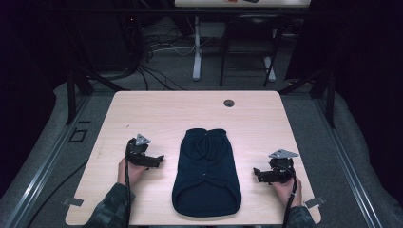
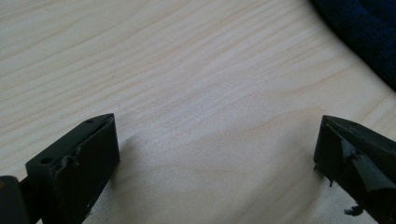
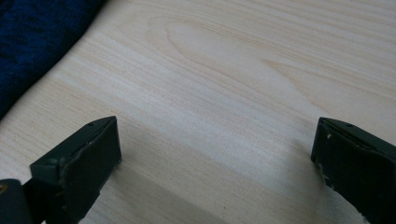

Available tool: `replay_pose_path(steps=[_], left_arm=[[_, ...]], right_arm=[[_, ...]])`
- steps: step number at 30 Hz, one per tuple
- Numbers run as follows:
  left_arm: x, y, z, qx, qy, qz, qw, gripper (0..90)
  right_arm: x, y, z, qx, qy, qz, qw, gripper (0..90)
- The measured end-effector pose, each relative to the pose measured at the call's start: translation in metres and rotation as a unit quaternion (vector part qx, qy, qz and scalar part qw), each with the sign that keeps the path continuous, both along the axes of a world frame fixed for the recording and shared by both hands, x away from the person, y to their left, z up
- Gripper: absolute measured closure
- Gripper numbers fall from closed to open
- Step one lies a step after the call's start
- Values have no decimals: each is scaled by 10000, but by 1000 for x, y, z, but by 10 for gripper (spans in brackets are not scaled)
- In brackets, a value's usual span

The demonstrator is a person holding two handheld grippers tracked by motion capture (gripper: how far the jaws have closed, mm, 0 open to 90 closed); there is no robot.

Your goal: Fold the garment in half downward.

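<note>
We take the dark navy knit sweater (image 1: 206,172) as landmark; it lies flat at the middle of the light wood tabletop (image 1: 157,109), wide hem toward the near edge, narrower neck end pointing away from us.

Nearest: our camouflage sleeves come in over the near edge, one on each side of the sweater.

Left tool (image 1: 153,160): just left of the sweater, level with its middle, jaws pointing at it, near but not touching. In the left gripper view the left tool (image 2: 217,154) has its jaws spread wide, bare wood between them, nothing held; the sweater (image 2: 364,32) edge sits at the top right corner, apart from the jaws.

Right tool (image 1: 260,175): just right of the sweater, a bit nearer to us than the left one, jaws also pointing at it, a gap of wood between. In the right gripper view the right tool (image 3: 215,149) is likewise wide open and empty; the sweater (image 3: 32,42) takes the top left corner, clear of the jaws.

Farther: a small round cable grommet (image 1: 229,103) beyond the sweater's neck end, near the far edge. Past it, on the grey floor, white desk legs (image 1: 196,52) and loose cables (image 1: 157,71).
</note>
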State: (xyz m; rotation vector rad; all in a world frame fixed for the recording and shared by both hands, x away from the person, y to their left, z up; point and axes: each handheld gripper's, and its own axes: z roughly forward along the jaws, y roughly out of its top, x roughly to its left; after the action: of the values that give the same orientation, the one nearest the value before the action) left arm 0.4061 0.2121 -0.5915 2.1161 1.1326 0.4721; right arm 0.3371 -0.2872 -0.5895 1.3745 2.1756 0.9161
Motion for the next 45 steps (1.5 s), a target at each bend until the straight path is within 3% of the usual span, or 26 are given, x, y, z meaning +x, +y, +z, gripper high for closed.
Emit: replay_pose_path(steps=[17,20,21,22,24,28,34,45], left_arm=[[0,0,1,-38,22,45,10000,7],[1,-2,3,-116,-4,16,9999,19],[0,-4,5,-110,-61,-4,9999,21],[1,-6,8,-153,12,-61,9999,21],[5,-8,15,-420,91,-147,9990,2],[11,-17,29,-482,-28,-226,9986,2],[28,-34,44,-548,-33,-355,9979,2],[58,-73,49,-490,97,-498,9975,6]], right_arm=[[0,0,0,10,2,-21,10000,19],[1,0,3,56,71,-54,9999,49],[3,0,4,169,126,-60,9998,49],[5,0,6,287,167,-120,9994,49],[9,2,13,357,193,-57,9992,50],[14,14,28,442,62,95,9990,61],[29,35,46,361,86,388,9986,97],[72,74,57,342,167,716,9967,185]])
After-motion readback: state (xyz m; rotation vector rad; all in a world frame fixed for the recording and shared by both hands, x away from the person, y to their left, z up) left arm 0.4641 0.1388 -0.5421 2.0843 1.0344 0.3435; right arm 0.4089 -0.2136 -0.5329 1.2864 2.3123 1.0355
